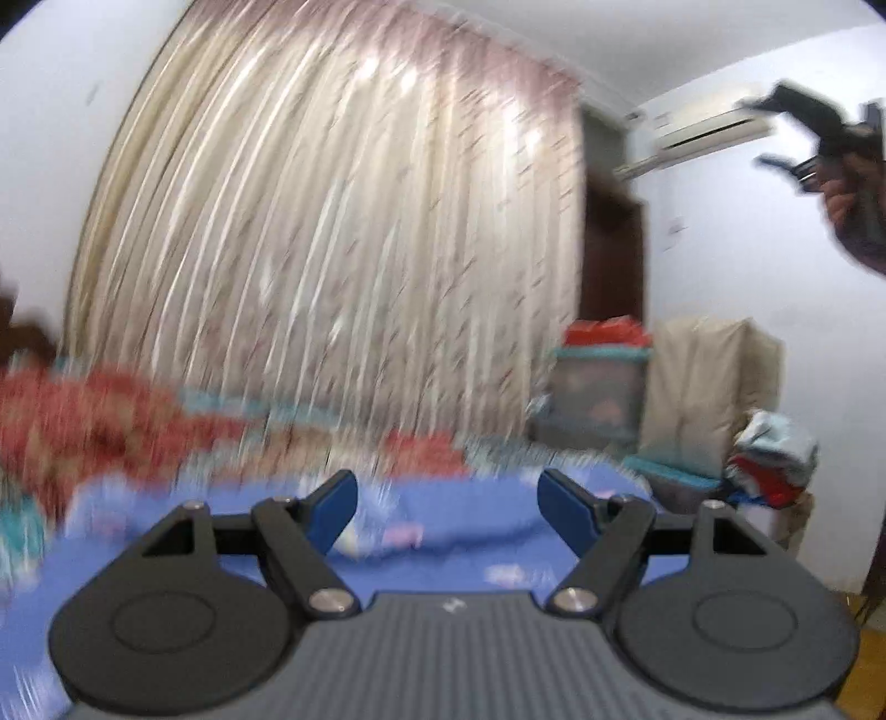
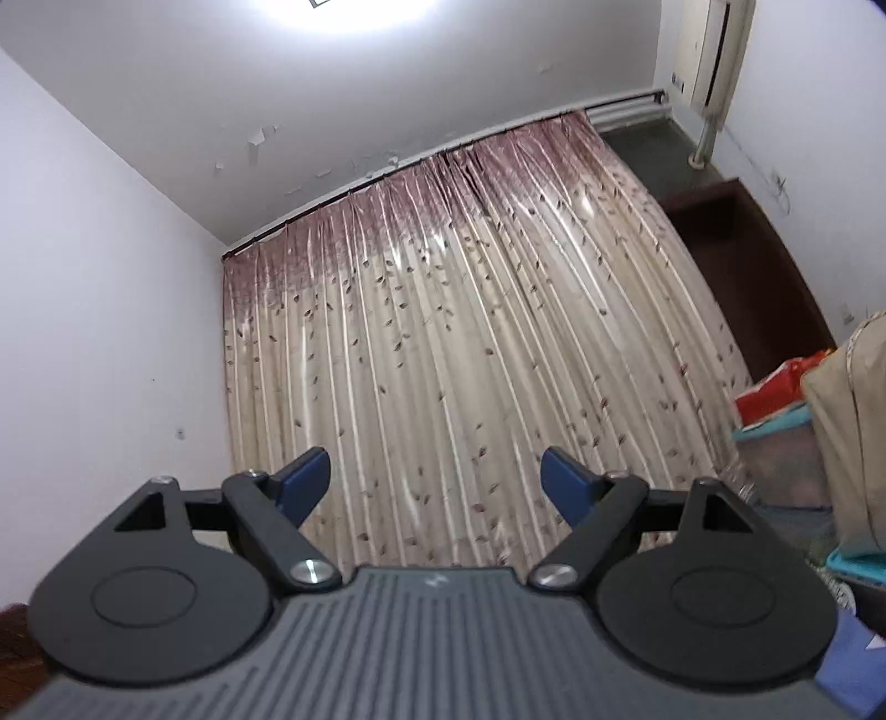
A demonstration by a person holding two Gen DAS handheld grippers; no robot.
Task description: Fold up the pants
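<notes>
I see no pants that I can pick out in either view. My left gripper (image 1: 447,507) is open and empty, held above a bed with a blue patterned sheet (image 1: 470,520); the view is motion-blurred. My right gripper (image 2: 436,481) is open and empty, raised and pointing up at the curtain (image 2: 470,360) and ceiling. The right gripper also shows in the left wrist view (image 1: 775,133), held high in a hand at the upper right.
A red and teal patterned blanket (image 1: 99,421) lies bunched at the bed's far left. Storage bins with red items (image 1: 601,387), a beige covered object (image 1: 709,387) and a clothes pile (image 1: 775,459) stand at the right. A dark wardrobe (image 2: 747,277) and air conditioner (image 2: 714,50) are on the right wall.
</notes>
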